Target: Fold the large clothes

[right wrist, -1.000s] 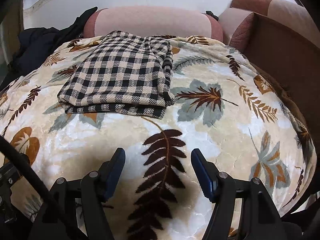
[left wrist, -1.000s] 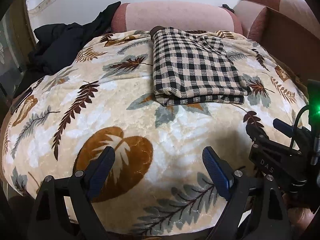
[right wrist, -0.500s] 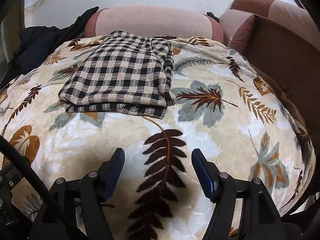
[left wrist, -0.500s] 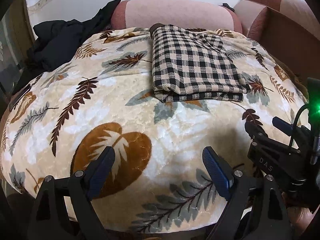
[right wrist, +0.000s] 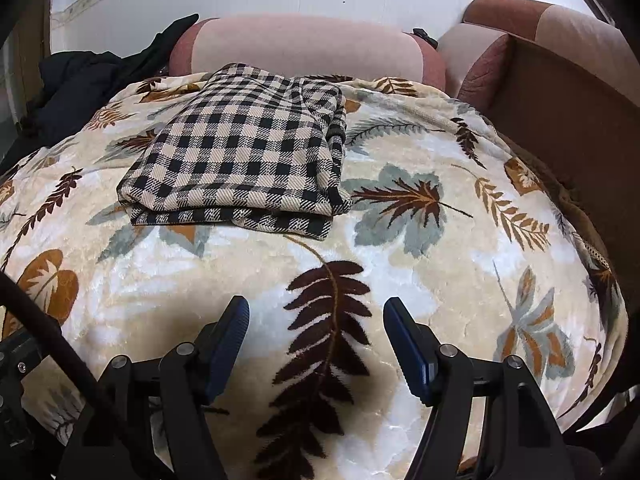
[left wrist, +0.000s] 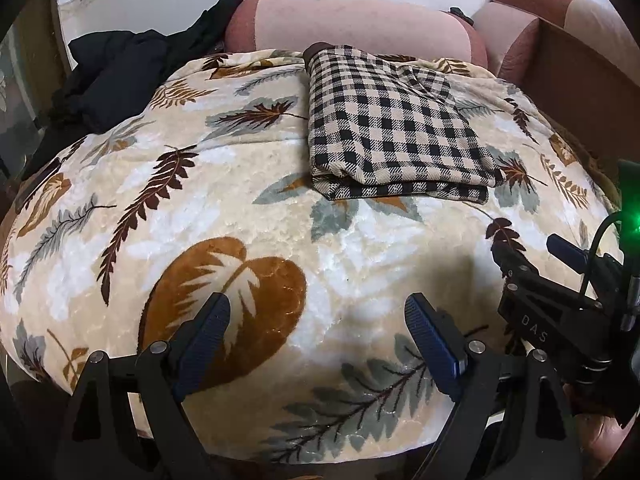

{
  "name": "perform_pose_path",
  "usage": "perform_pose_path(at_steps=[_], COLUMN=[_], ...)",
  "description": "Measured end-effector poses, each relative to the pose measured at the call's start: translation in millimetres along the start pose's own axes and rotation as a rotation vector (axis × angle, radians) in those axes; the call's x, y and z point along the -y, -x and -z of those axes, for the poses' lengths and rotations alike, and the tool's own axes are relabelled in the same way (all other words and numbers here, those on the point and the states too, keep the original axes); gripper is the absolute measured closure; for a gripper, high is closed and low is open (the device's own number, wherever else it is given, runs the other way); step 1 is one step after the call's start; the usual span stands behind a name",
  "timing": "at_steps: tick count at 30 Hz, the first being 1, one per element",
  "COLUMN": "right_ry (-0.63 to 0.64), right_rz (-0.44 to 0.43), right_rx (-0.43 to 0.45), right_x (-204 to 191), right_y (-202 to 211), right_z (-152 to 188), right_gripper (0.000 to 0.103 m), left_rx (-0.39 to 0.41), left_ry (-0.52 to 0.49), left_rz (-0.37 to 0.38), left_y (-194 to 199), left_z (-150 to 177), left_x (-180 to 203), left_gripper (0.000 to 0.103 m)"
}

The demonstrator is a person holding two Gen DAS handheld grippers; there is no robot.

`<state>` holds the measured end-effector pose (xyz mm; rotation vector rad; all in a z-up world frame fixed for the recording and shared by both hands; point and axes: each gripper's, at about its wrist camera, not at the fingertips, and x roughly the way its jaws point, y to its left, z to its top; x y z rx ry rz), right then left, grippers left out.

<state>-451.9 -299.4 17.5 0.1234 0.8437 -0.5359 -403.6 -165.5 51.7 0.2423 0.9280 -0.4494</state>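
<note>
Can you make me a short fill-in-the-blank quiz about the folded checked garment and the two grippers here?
1. The black-and-beige checked garment lies ___ on the leaf-patterned plush blanket.
2. The left gripper has its jaws ___.
3. The right gripper holds ___.
4. The crumpled black clothing lies to the checked garment's ___.

Missing words: folded; open; nothing; left

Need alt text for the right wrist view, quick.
A folded checked garment lies on a leaf-print blanket, untouched. The right hand-held gripper hovers open nearer the camera, holding nothing. Pink bolster behind.
</note>
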Motion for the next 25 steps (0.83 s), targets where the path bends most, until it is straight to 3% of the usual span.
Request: perform_pose_path(at_steps=[25], right_ry=[0.041], right_rz=[0.023], right_rx=[0.014], right_x=[-12.3], right_y=[2.1], right_z=[6.7], right_gripper=[0.028], left_rx=[0.001], left_ry=[0.037], left_rz=[0.011], left_y=[2.2], left_z=[4.8], left_x=[-7.2], left_gripper=[0.015])
